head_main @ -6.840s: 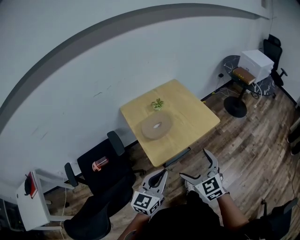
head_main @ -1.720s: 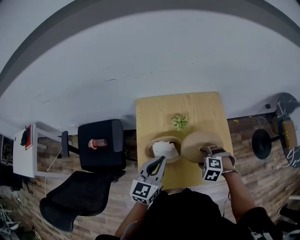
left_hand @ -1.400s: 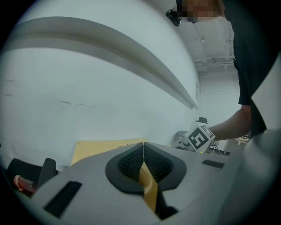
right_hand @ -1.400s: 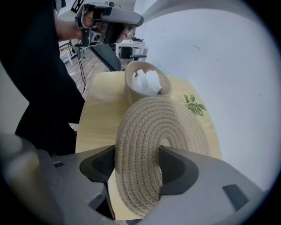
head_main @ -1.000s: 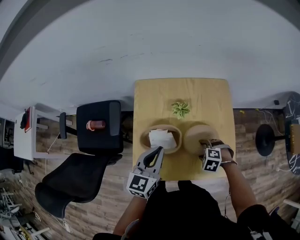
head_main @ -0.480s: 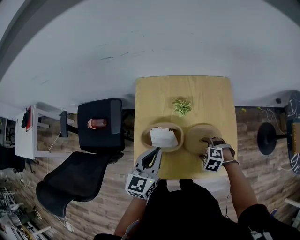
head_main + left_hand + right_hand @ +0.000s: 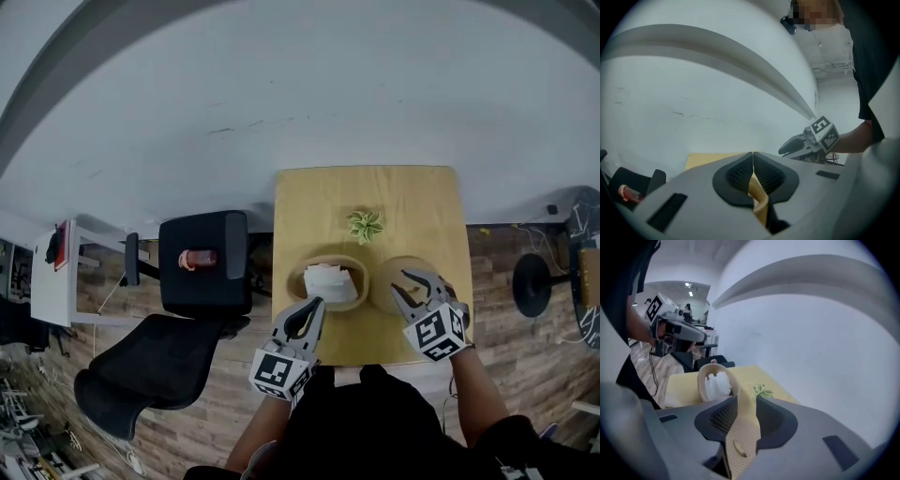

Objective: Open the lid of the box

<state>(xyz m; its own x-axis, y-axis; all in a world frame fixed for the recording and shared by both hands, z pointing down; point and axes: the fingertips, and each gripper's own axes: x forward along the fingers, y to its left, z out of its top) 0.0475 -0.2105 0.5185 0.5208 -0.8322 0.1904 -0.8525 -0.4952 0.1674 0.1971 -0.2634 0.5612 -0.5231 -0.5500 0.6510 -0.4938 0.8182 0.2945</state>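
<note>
The round woven box [image 7: 292,279] stands uncovered on the yellow table [image 7: 375,192], with white paper [image 7: 328,281] inside. Its lid [image 7: 394,267] lies flat on the table just right of it. My right gripper [image 7: 417,281] hovers over the lid's near side; its jaws are closing, and the lid [image 7: 740,437] shows in the gap between them without being pressed. My left gripper [image 7: 312,304] is shut, its tips at the box's near rim. In the left gripper view a strip of woven rim [image 7: 759,197] shows below the closed tips [image 7: 753,159].
A small green plant [image 7: 365,225] stands on the table behind the box. A black chair [image 7: 202,267] holding a red object [image 7: 197,257] stands left of the table, with another black chair [image 7: 141,375] nearer me. A round stand [image 7: 530,281] is off to the right.
The right gripper has let go of the lid and drawn back toward me, rising. The lid stays on the table right of the box. The left gripper has barely moved.
</note>
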